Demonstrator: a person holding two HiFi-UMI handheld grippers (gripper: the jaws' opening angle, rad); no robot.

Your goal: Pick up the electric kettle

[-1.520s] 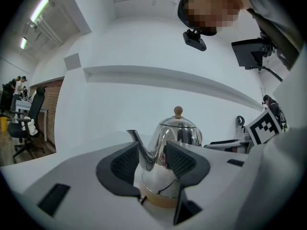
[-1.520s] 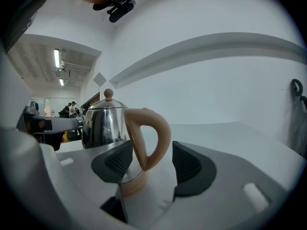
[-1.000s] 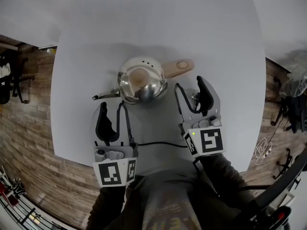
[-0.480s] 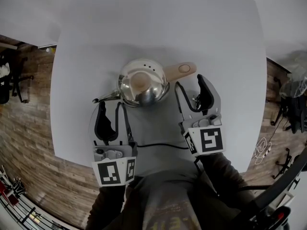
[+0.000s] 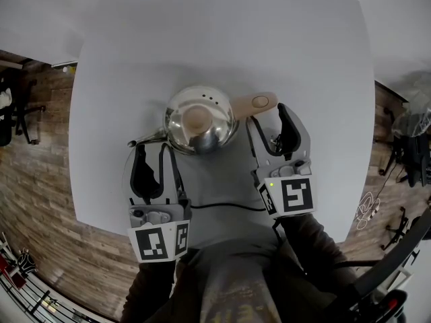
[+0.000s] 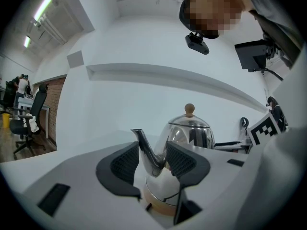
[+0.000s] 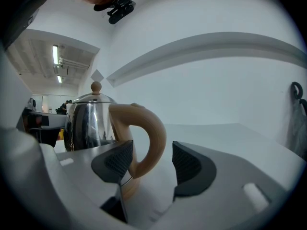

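While both tools are lined up on the kettle point(image 5: 200, 118), nothing is gripped. The right tool point(image 7: 151, 164) is held with its jaws wide apart. The handle point(image 7: 148, 133) is seen in the gap between them, just ahead of the ribbed black pads and untouched. The left tool point(image 6: 153, 162) is likewise spread, with the spout point(image 6: 146, 150) framed between its jaws but not clasped. The kettle is stood upright on the white counter point(image 5: 202, 32), just beyond both tools.

The step in hand is judged to be the approach. Next, the right tool would need to be eased forward round the handle and closed firmly before any lift.

The body is rounded, mirror-polished steel. The looped handle, lid knob and base ring are matte tan and are judged less slippery than the metal. A thin black cord point(image 5: 222, 204) is laid on the person's side of the kettle.
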